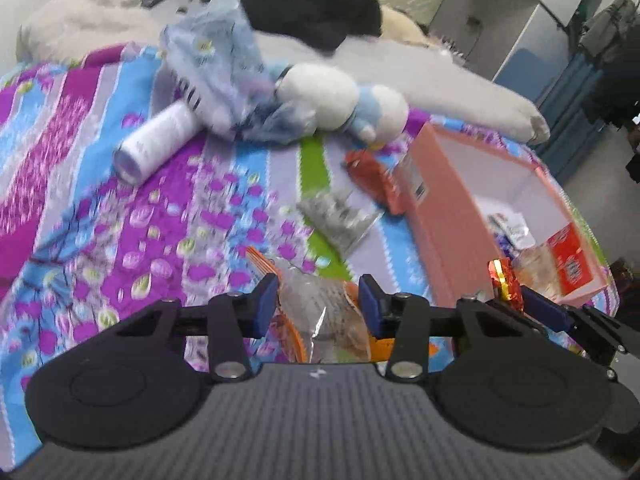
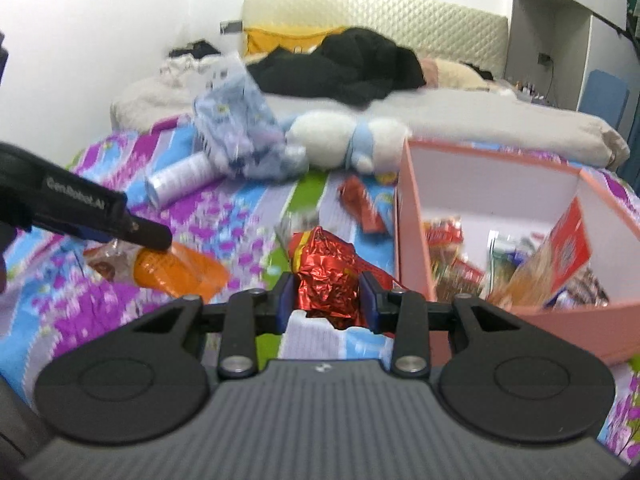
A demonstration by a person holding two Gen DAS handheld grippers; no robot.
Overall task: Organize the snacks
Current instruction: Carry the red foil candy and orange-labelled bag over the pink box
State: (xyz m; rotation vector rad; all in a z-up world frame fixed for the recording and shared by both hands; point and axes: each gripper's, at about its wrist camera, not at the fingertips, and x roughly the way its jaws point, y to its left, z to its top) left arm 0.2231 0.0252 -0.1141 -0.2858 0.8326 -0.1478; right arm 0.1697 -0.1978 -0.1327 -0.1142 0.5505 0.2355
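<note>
On a bed's purple-and-blue floral sheet (image 1: 120, 216), a white cylindrical bottle (image 1: 154, 142) lies at left, beside a white-and-blue plush toy (image 1: 340, 100). The left gripper (image 1: 318, 306) pinches a clear, orange-edged snack packet (image 1: 320, 312) between its blue pads. A grey packet (image 1: 338, 216) and a red packet (image 1: 372, 182) lie loose beside the pink box (image 2: 412, 232) of snacks. At right, the right gripper (image 2: 326, 300) clamps a crumpled red foil snack (image 2: 324, 276).
</note>
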